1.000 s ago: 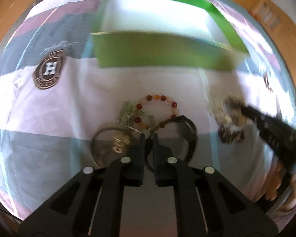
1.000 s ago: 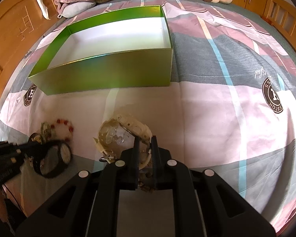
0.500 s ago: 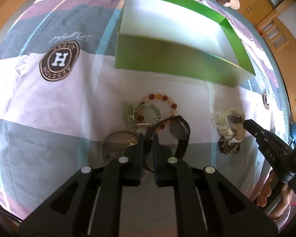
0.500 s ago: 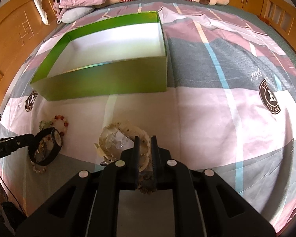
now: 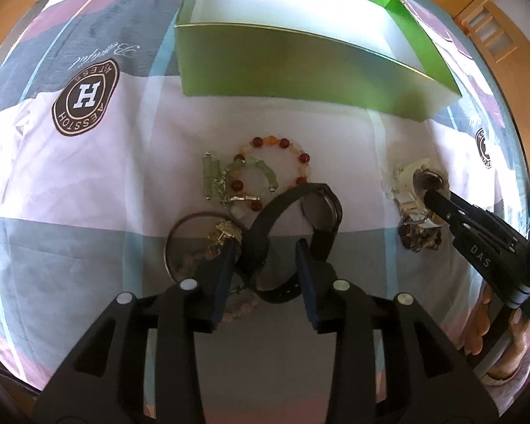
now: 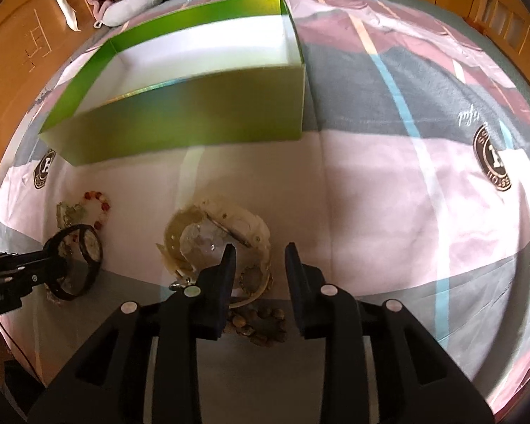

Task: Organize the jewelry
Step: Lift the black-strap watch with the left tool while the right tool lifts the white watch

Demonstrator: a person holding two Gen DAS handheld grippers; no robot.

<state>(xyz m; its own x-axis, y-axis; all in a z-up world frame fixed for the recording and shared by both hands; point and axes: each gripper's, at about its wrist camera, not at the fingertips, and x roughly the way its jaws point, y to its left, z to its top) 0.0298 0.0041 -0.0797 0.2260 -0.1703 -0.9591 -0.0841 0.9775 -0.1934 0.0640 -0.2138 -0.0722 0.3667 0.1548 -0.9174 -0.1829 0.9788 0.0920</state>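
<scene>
Jewelry lying near green box (image 5: pixel 300 67), both claws opening.
Left gripper (image 5: pixel 265 247) spreading around limp, light watch (image 5: pixel 300 226) strap; right gripper (image 6: pixel 259 252) spreading over stiff cream bracelet (image 6: pixel 251 226); take its rim.

Daylight floods both views, washing the green box (image 5: pixel 300 67) interior to near white and bleaching the pale bedspread (image 6: pixel 388 194) patches. Fisheye distortion bends the bed's edges, with dark vignetting at the corners. The box's near wall looks soft and smeared; the black fingers (image 5: pixel 222 275) close to the lens show little detail.
</scene>
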